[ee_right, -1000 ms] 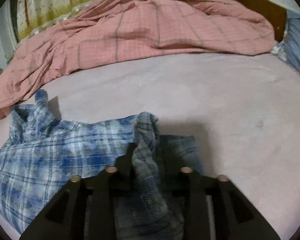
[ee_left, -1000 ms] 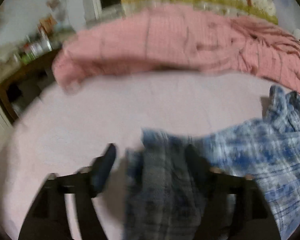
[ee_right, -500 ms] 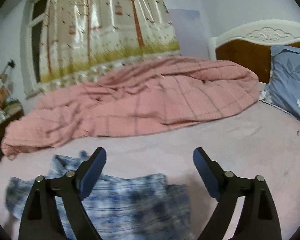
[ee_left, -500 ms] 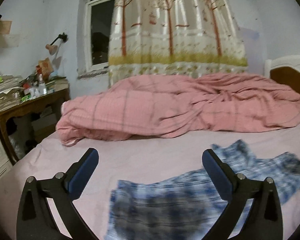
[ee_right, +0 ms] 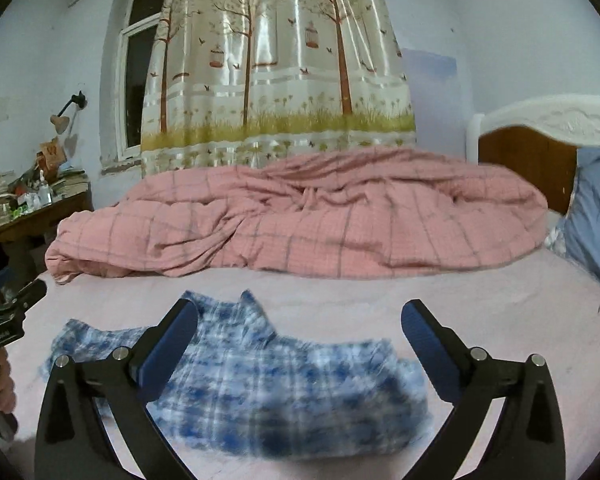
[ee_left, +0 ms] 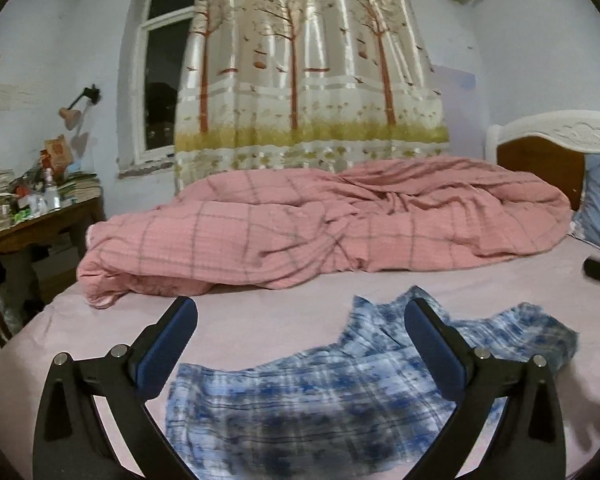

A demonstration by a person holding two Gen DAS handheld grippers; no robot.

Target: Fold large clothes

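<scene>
On left gripper (ee_right: pixel 4 320) body: small white lettering, unreadable.

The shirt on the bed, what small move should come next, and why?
Probably bring both grippers back down to the shirt for a fresh grasp at its edges. The left gripper and the right gripper stand wide open with nothing between their fingers, having just opened, and the shirt lies rumpled on the sheet, not yet a neat fold.
</scene>
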